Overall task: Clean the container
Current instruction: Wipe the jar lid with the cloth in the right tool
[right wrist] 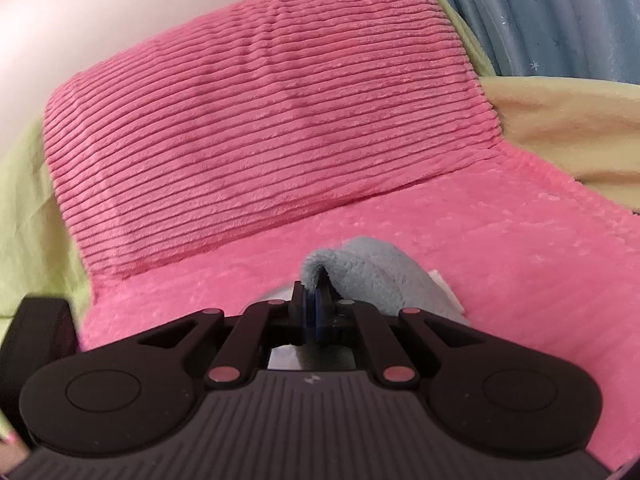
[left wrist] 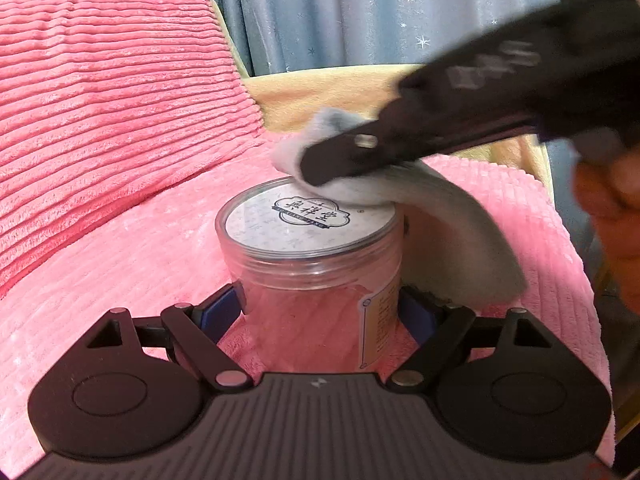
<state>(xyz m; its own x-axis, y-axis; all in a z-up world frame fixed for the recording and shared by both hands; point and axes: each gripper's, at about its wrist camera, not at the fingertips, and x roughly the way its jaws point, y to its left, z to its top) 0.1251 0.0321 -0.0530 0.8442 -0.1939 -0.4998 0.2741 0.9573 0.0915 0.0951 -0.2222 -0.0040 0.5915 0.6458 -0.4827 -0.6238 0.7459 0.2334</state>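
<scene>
Clear plastic jar (left wrist: pixel 316 276) with a printed label lid (left wrist: pixel 306 218) is standing upright on the pink corduroy blanket (left wrist: pixel 100 280), right between the left gripper's (left wrist: pixel 320 308) blue pads, which are closed in against its sides and holding it. Right gripper (left wrist: pixel 320 168) comes in from the jar's upper right, clamped shut on a pale blue fleecy cloth (left wrist: pixel 400 188), and the cloth is pressed on the far edge of the lid. From the right wrist view the jaws are pinched tight on a fold of that cloth (right wrist: pixel 360 268).

What worries me: the jar sits on soft plush, not a hard surface, so pushing sideways on the lid could tip it or twist it out of the pads. It looks empty and light, so probably easy to knock. Long tail of cloth hangs down the jar's right side and could snag on the left gripper's right finger. Only a small fold is pinched, so it might slip out mid-wipe.

Behind the jar there's a pink ribbed cushion (right wrist: pixel 272 120), then yellowish bedding (left wrist: pixel 320 96) and a blue star curtain (left wrist: pixel 360 12). Nothing blocks the lid.
</scene>
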